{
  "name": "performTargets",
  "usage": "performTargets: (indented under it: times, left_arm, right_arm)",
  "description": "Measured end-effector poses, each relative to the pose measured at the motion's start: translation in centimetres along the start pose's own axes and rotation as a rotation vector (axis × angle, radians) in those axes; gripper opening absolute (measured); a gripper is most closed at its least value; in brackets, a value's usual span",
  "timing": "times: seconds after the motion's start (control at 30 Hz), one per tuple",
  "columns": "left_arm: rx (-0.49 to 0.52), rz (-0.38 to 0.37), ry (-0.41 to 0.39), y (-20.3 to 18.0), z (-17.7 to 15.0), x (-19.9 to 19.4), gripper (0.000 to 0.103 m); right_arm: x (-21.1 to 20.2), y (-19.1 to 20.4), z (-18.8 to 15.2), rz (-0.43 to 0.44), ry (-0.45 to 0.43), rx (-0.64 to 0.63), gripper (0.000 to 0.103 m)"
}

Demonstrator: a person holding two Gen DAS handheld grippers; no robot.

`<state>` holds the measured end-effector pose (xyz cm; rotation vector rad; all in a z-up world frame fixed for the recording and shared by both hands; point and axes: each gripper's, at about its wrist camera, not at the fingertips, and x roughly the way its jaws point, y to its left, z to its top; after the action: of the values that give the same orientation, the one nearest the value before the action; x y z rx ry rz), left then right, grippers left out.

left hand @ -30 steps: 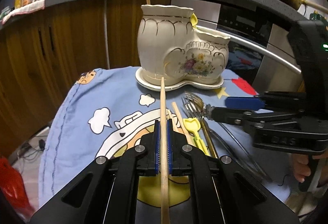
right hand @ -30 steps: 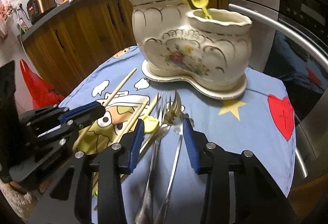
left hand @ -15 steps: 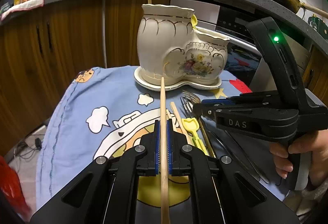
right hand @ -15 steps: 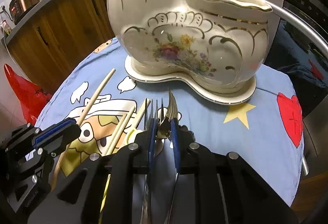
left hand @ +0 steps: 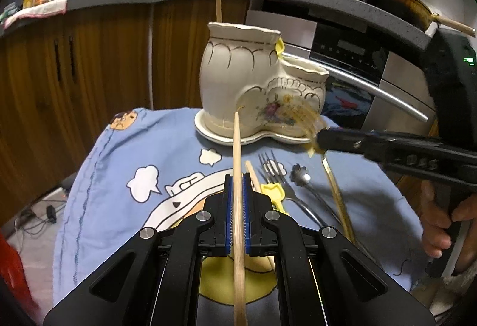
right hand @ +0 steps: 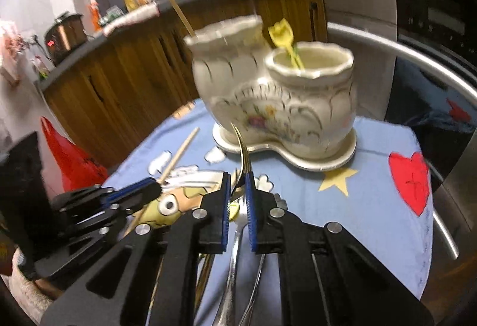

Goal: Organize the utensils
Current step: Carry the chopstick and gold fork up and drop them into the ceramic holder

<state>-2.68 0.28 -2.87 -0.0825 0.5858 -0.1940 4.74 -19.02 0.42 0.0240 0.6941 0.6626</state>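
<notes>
wooden chopstick (left hand: 237, 177) sits clamped between the closed blue pads of the left gripper (left hand: 237, 197) in the left wrist view, pointing at the boot-shaped ceramic holder (left hand: 256, 81) on the blue cartoon cloth (left hand: 119, 165), where a silver fork (left hand: 277, 177) lies beside it. from the right wrist view, the right gripper (right hand: 237, 194) is nearly closed on a gold fork (right hand: 243, 153) raised off the cloth before the holder (right hand: 283, 105), which carries a yellow utensil (right hand: 283, 36) in its lower opening.

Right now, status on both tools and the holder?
Left tool shut on chopstick, level over cloth. Right tool shut on gold fork, lifted, blurred. Holder ahead, one chopstick, yellow pick inside. Silver fork on cloth below.
</notes>
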Motion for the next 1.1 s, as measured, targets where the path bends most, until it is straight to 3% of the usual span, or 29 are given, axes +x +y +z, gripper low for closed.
performTargets:
  times: [0.3,0.63,0.9,1.1]
  left_arm:
    - [-0.007,-0.025,-0.069,-0.1,0.4,-1.2,0.006]
    - [-0.031,-0.073,-0.244,-0.3,2.9,-4.6,0.006]
    - [-0.027,-0.124,-0.429,-1.0,10.8,-5.0,0.006]
    - [-0.037,-0.161,-0.486,-2.0,16.9,-2.2,0.006]
  right_arm:
    - [-5.4,0.6,0.5,0.036,-0.188,-0.062,0.004]
    - [-8.8,0.4,2.4,0.059,-0.366,-0.061,0.002]
    - [-10.6,-0.9,7.3,0.088,-0.537,-0.028,0.002]
    - [-10.9,-3.6,11.1,0.099,-0.656,0.026,0.003]
